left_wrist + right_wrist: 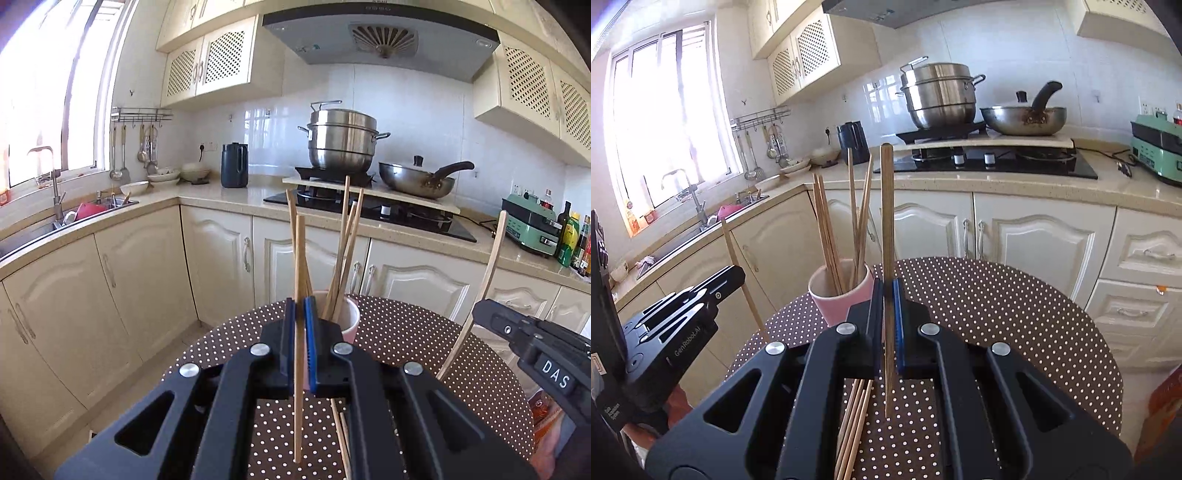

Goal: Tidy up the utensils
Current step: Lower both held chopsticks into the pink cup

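A pink cup (349, 319) (833, 295) stands on the round dotted table (413, 332) (979, 295) and holds several wooden chopsticks upright. My left gripper (300, 314) is shut on one chopstick (298, 406), held upright just near the cup. My right gripper (886, 295) is shut on another chopstick (886, 206), upright, right of the cup. The right gripper also shows in the left wrist view (480, 310) with its chopstick (491, 254). Loose chopsticks (853, 424) lie on the table under the grippers.
Beyond the table are cream cabinets and a counter (997, 181) with a stove, a steel pot (341, 140) and a wok (417, 179). A sink (74, 218) sits at the left under a window. A green appliance (530, 223) and bottles stand at the right.
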{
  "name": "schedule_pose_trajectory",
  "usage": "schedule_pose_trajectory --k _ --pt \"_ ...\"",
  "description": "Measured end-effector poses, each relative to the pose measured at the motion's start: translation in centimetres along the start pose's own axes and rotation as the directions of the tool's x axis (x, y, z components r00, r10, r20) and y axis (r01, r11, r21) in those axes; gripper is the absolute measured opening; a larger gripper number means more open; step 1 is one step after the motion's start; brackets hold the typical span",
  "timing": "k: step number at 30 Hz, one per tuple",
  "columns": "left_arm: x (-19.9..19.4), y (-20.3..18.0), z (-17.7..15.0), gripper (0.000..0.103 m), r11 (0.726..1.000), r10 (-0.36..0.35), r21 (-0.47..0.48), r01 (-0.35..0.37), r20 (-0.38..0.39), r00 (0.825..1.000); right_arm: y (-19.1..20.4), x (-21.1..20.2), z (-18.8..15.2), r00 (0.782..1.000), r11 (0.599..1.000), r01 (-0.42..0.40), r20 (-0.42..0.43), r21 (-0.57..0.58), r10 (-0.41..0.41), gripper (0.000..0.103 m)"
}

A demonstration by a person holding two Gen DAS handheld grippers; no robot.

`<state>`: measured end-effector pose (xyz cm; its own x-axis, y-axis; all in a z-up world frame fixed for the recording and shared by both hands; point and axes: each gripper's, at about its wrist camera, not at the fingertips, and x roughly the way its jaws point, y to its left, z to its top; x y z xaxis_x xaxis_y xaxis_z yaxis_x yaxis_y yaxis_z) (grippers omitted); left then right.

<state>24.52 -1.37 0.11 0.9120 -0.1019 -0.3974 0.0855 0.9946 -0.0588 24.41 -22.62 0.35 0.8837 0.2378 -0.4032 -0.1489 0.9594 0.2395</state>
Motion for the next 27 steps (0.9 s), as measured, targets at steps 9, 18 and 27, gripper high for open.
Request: schedule_pose_trajectory --k 9,18,27 --pt "-1.1 0.5 2.2 0.006 1.000 0.016 0.000 -0.016 0.065 0.998 0.8 -0.8 2.9 0.997 1.000 0.012 0.074 -0.024 -0.010 0.006" --pt "-3.0 0.0 6.7 0.006 1.000 0.008 -0.006 -0.007 0.190 0.982 1.9 -2.3 7.6 0.981 0.999 0.000 0.193 -0.041 0.008 0.006" --pt "-2.1 -0.9 10.3 0.006 1.000 0.011 0.002 -0.011 0.256 0.967 3.0 -0.5 11.1 0.973 0.999 -0.008 0.230 -0.047 0.019 0.006"
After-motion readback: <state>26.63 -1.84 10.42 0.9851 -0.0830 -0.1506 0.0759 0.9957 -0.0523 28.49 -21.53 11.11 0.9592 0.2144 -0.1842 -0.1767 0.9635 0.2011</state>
